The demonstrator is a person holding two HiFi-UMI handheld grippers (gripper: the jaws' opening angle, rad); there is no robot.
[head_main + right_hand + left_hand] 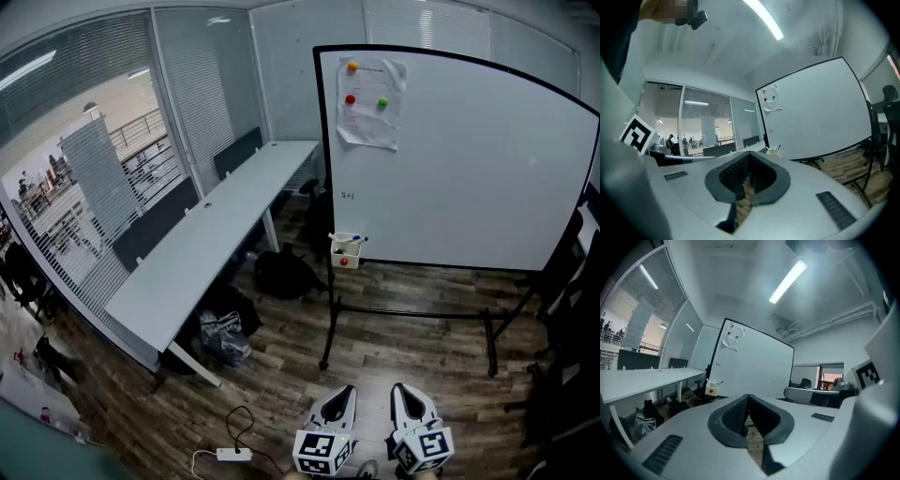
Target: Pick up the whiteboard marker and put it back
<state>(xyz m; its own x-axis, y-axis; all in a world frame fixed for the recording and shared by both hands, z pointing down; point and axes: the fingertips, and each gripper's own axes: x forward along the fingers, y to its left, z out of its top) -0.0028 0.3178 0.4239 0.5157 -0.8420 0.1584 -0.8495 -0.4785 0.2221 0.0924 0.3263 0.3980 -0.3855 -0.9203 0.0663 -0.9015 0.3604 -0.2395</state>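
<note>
A whiteboard [469, 159] on a black wheeled stand fills the far right of the room. At its lower left corner hangs a small white box [345, 251] with a red dot, and whiteboard markers [349, 238] stick out of it. The box also shows far off in the left gripper view [711, 389] and in the right gripper view [772, 150]. My left gripper [342, 394] and right gripper [401, 390] are side by side at the bottom edge, well short of the board. Both are shut with nothing between the pads, the left gripper [748, 397] and the right gripper [749, 153] alike.
A long white desk [216, 244] runs along the glass wall on the left, with a black bag [284, 274] and a plastic bag [223, 336] on the floor by it. A power strip [232, 455] lies near my feet. Black chairs [567, 281] stand at the right edge.
</note>
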